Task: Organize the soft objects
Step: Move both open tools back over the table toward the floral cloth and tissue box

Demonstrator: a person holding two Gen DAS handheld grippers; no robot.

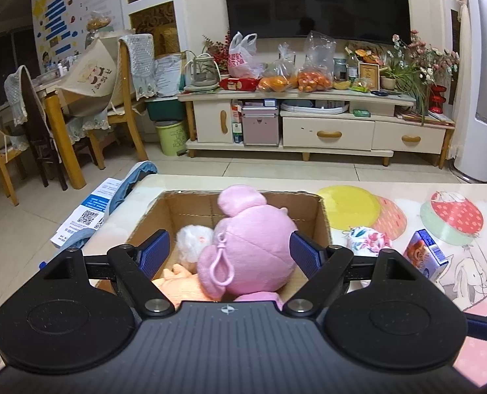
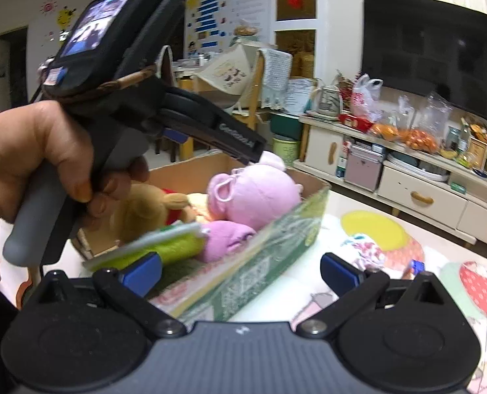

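The left gripper [image 1: 229,253] had its blue fingers [image 1: 154,253] spread wide apart. The right gripper [image 2: 240,274] was wide apart too. The left hand [image 2: 30,161] squeezed the left gripper's handle.

The cardboard box [image 1: 324,220] is crowded: a pink plush [image 1: 253,246] fills its middle, with a white plush [image 1: 192,243] beside it. Bare table [image 1: 358,184] lies right of the box (a floral pouch [image 1: 368,239] and small carton [image 1: 425,259] stand there).
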